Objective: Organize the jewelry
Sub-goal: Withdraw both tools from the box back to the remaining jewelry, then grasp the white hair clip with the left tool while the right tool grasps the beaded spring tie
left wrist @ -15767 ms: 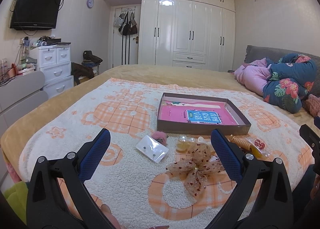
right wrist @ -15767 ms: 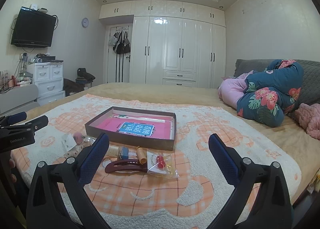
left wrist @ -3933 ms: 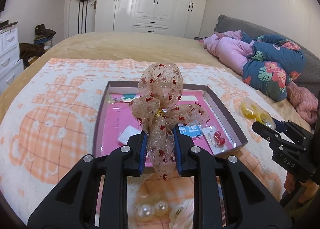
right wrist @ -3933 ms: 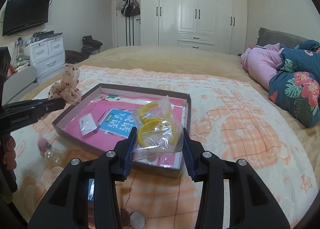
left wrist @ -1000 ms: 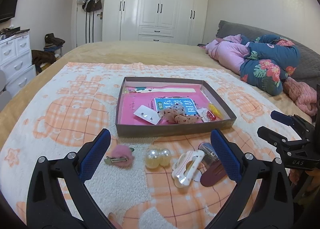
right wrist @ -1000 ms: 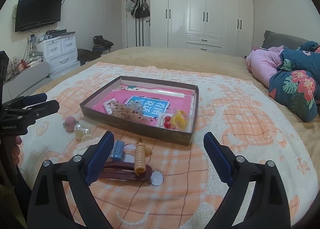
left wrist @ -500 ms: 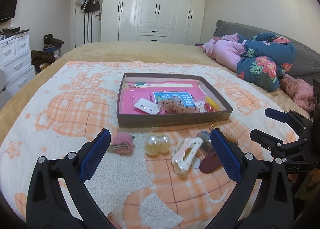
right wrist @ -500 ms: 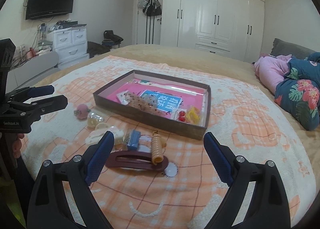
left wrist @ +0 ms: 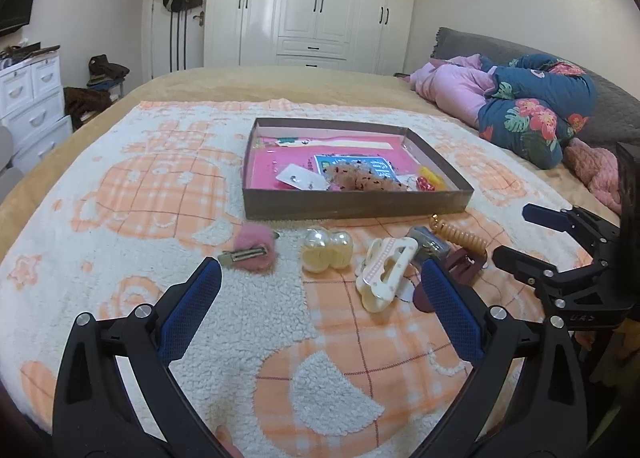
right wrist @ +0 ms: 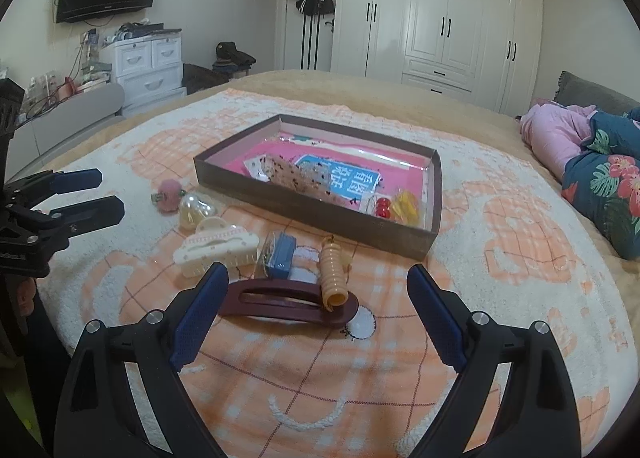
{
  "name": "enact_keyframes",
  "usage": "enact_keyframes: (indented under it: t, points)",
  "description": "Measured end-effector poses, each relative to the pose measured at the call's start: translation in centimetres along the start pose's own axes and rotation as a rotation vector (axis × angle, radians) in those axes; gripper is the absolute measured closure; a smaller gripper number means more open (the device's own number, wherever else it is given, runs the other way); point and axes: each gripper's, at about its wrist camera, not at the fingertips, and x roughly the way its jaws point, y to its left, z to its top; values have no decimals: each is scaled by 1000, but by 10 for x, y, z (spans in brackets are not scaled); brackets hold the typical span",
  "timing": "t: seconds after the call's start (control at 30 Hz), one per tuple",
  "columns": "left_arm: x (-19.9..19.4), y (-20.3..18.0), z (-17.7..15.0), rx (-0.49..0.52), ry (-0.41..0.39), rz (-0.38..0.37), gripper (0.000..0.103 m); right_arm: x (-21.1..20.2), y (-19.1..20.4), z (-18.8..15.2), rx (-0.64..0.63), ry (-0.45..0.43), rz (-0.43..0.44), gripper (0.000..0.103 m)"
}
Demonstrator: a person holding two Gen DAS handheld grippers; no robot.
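Jewelry pieces lie in a loose row on the orange-and-white blanket (left wrist: 168, 186), in front of the shallow brown box (left wrist: 352, 207).

Left to right in the left wrist view:
- Pink fuzzy hair clip (left wrist: 252, 247), apart from the box's front wall.
- Pair of pearl-coloured balls (left wrist: 327, 249), touching each other.
- Cream claw clip (left wrist: 386, 272), just beside the balls.
- Small packet with a blue insert (right wrist: 278, 249), next to the claw clip.
- Ribbed tan clip (right wrist: 333, 274), its near end resting on the long maroon barrette (right wrist: 288, 303).

Box contents, left to right: white earring card (left wrist: 298, 177), spotted sheer bow (left wrist: 360, 180), red and yellow pieces in clear wrap (right wrist: 394, 205) at the right end. All lie on the pink liner.

Left gripper (left wrist: 318, 304): jaws spread wide, holding nothing, positioned above the blanket short of the balls and claw clip.

Right gripper (right wrist: 318, 308): jaws spread wide, holding nothing, with the maroon barrette lying between its fingertips in the right wrist view.
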Motion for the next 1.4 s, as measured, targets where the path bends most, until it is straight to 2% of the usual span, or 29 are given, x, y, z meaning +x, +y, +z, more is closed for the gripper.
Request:
enact_keyframes:
  t: [0.23, 0.73, 0.83, 0.9, 1.0, 1.2, 1.27, 1.37, 1.4]
  points:
    - [13, -8, -8, 23, 41, -36, 12, 18, -7, -3, 23, 45, 3, 25]
    - [58, -22, -4, 36, 116, -91, 12, 65, -27, 0, 59, 121, 23, 55]
    - [67, -24, -2, 34, 129, -106, 12, 73, -30, 0, 66, 140, 46, 69]
    - [73, -25, -1, 37, 140, -109, 12, 75, -31, -1, 66, 150, 52, 82]
    - [82, -29, -3, 48, 163, -114, 15, 75, -34, -3, 65, 150, 53, 86]
    - [94, -34, -7, 58, 195, -109, 35, 65, -48, -8, 104, 131, 36, 86]
    - [95, -35, -7, 62, 196, -109, 50, 61, -53, -10, 114, 125, 20, 86]
    - [96, -36, -6, 65, 198, -119, 64, 55, -59, -14, 129, 117, 8, 86]
    - [96, -37, -6, 69, 198, -121, 65, 54, -61, -15, 131, 114, 2, 86]
